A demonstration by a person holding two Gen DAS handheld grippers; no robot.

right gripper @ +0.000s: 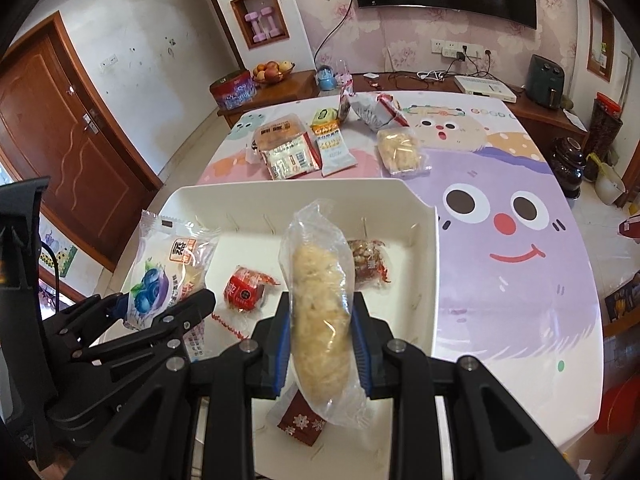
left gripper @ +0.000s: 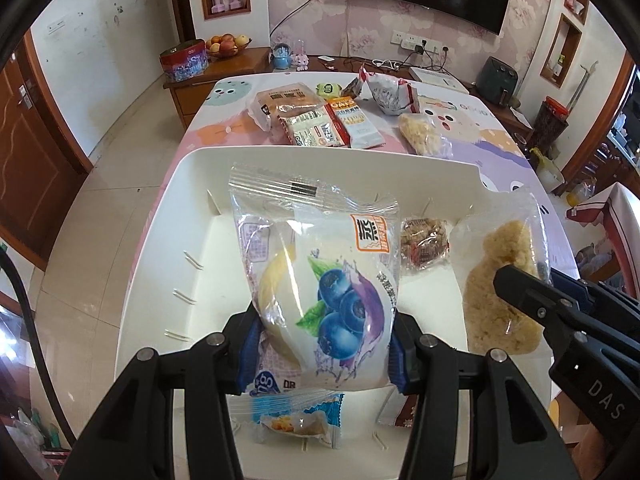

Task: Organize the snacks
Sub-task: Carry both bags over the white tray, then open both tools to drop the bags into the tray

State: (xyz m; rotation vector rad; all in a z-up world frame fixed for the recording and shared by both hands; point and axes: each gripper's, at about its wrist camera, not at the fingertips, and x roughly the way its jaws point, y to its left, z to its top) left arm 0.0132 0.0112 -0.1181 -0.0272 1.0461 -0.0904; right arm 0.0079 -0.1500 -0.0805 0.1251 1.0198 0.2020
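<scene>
My left gripper [left gripper: 324, 340] is shut on a blueberry cake packet [left gripper: 320, 280] and holds it above the white bin [left gripper: 320, 160]. My right gripper [right gripper: 320, 340] is shut on a clear packet of yellow crispy cake [right gripper: 320, 312], also above the bin [right gripper: 280, 196]. In the left wrist view the right gripper [left gripper: 516, 280] shows with its packet [left gripper: 496, 292] at the right. In the right wrist view the left gripper [right gripper: 160, 304] shows with the blueberry packet [right gripper: 168, 272]. In the bin lie a red packet [right gripper: 246, 290], a nut bar [right gripper: 366, 264] and a dark red sachet [right gripper: 300, 424].
Beyond the bin, several snack packets lie on the cartoon-print table [right gripper: 500, 280]: a bread pack [right gripper: 280, 130], an oats bar [right gripper: 334, 148], a yellow crispy packet [right gripper: 400, 152] and a red-white bag [right gripper: 376, 110]. A blue sachet [left gripper: 296, 420] lies under my left gripper.
</scene>
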